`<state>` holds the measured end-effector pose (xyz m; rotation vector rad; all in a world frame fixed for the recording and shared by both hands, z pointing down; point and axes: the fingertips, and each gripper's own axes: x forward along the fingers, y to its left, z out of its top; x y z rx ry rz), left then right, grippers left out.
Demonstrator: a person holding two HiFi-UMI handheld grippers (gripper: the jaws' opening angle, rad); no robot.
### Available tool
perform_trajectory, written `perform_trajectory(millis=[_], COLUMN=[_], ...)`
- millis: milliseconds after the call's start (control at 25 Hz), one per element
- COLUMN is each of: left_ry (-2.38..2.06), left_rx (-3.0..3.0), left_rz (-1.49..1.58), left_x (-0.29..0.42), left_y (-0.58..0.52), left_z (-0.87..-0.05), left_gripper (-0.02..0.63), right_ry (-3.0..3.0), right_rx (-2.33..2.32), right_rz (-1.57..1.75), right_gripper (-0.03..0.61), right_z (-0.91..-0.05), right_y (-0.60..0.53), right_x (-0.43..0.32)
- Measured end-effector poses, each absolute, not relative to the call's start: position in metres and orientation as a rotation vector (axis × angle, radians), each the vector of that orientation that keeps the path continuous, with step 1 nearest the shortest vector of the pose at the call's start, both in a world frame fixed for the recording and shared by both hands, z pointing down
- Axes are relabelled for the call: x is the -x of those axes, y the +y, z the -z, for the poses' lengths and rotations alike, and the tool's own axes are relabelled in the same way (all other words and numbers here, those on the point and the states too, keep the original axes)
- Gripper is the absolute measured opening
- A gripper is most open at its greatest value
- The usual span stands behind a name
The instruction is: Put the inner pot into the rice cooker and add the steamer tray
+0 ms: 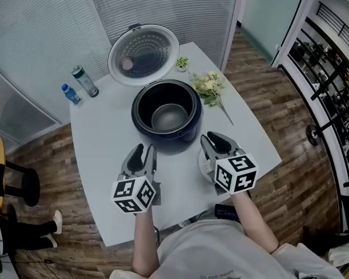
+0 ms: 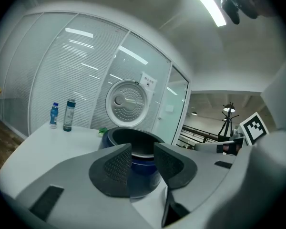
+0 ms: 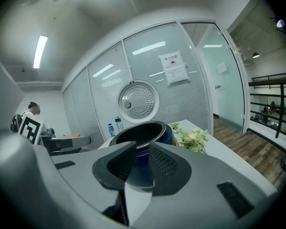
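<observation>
The inner pot (image 1: 170,118) already sits inside the open rice cooker (image 1: 163,137) on the table (image 1: 104,135), so the left tongs (image 1: 142,150) and right tongs (image 1: 215,140) hover just before it, jaws partly apart, gripping nothing, seemingly free for the steamer tray.

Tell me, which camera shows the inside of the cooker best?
The head view: it looks down into the cooker, right to the bottom. Both gripper views see it side-on: only the rim and outer wall.
</observation>
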<state>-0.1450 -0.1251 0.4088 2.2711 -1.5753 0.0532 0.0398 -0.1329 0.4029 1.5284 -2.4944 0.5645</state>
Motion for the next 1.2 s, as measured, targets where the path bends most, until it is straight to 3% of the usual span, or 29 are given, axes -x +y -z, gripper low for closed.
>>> perform_trajectory(millis=[360,480,880,1040,1200], left_ry=[-1.568,-1.572,-1.416,-1.299,-1.206], left_rx=[-2.322,-2.32,-2.312,-2.314,-2.311], left_rz=[-0.078,-0.08,-0.171,-0.241,-0.311], left_x=[0.145,0.148,0.12,0.086,0.053], left_y=[-0.101,-0.1,-0.104,-0.105,-0.103], left_z=[-0.401,-0.4,-0.441,-0.468,-0.496], left_gripper=[0.028,0.02,0.028,0.094,0.112], right_ry=[-2.476,-2.473,-2.391,-2.305,-2.21], right_rx=[-1.578,-1.582,-1.586,-1.632,-1.676], right_rz=[-0.521,-0.515,-0.577,-0.62,-0.673], right_gripper=[0.045,0.04,0.043,0.055,0.073], right_z=[-0.399,-0.398,-0.428,-0.452,-0.479], right_y=[-0.113,-0.113,-0.109,-0.103,-0.095], right_x=[-0.037,-0.036,-0.056,-0.087,-0.123])
